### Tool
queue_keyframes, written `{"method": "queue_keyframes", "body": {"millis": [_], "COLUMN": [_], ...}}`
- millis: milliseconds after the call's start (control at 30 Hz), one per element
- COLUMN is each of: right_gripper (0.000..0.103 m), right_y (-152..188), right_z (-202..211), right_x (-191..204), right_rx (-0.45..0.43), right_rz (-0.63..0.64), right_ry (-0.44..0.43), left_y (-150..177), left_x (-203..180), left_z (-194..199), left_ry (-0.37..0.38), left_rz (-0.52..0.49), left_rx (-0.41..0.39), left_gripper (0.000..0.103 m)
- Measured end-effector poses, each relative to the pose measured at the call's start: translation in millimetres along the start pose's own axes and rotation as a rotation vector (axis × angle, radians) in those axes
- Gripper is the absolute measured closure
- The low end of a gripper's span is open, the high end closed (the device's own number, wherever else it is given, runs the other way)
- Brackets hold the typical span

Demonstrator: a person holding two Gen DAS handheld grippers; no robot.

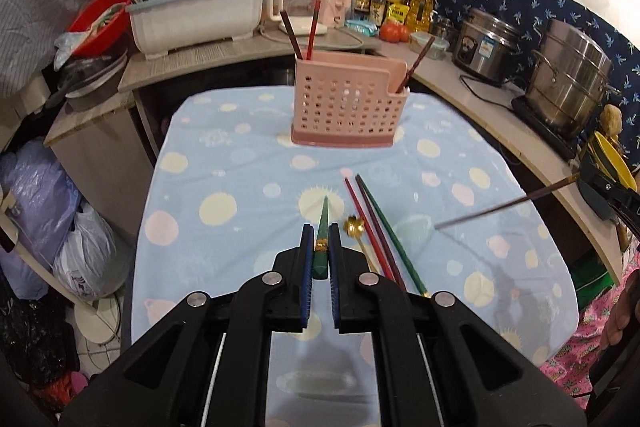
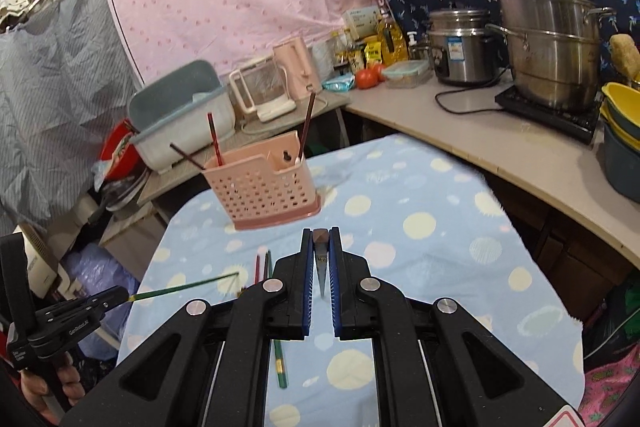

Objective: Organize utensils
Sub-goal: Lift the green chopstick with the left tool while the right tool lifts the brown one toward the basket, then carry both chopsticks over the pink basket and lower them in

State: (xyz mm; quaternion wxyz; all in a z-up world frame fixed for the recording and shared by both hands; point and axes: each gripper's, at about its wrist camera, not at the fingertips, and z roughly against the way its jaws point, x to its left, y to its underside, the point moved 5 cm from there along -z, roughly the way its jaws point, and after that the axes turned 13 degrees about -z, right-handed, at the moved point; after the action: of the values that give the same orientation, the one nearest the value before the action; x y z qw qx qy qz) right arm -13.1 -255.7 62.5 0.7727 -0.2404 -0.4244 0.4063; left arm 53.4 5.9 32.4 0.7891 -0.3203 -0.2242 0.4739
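A utensil holder [image 1: 347, 105] stands at the far end of the desk [image 1: 224, 187], with three chopsticks [image 1: 313, 29] upright in it. Nearer, loose chopsticks [image 1: 380, 231] lie right of the left tongs [image 1: 321, 247], a spoon [image 1: 354, 225] between them.

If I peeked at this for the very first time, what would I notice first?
Probably the pink holder full of little holes, standing at the far end of the spotty blue cloth with chopsticks poking out. Next, the left tool up close, pinching a green chopstick, and the right tool pinching a brown one. More chopsticks and a gold spoon lie on the cloth.
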Motion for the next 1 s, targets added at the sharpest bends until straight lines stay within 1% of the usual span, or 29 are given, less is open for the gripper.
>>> {"method": "queue_keyframes", "body": {"millis": [267, 500, 667, 800, 900, 1000], "right_gripper": [0.096, 0.096, 0.096, 0.096, 0.096, 0.096], "right_y": [-34.9, -67.2, -95.7, -129.5, -155.3, -176.4], "right_z": [-2.1, -16.5, -33.4, -47.2, -59.0, -76.2], "right_x": [10.2, 36.1, 60.3, 82.5, 99.4, 114.3], "right_rx": [-0.044, -0.076, -0.103, -0.149, -0.184, -0.206], "right_rz": [0.005, 0.037, 0.048, 0.044, 0.035, 0.024], "right_ry": [-0.031, -0.068, -0.103, -0.139, -0.167, -0.186], "left_y": [-48.4, -106.2, -156.3, -198.7, -235.9, -263.7], "left_x": [14.0, 18.9, 20.7, 23.5, 29.0, 31.5], "left_z": [15.3, 22.9, 27.8, 32.6, 35.8, 33.3], "left_ry": [-0.032, -0.037, -0.041, -0.05, -0.051, -0.055], "left_rz": [-0.01, -0.032, -0.042, -0.044, -0.03, -0.028], "left_rx": [-0.088, -0.178, -0.258, -0.328, -0.398, -0.453], "left_gripper": [0.096, 0.096, 0.096, 0.096, 0.096, 0.096]}}
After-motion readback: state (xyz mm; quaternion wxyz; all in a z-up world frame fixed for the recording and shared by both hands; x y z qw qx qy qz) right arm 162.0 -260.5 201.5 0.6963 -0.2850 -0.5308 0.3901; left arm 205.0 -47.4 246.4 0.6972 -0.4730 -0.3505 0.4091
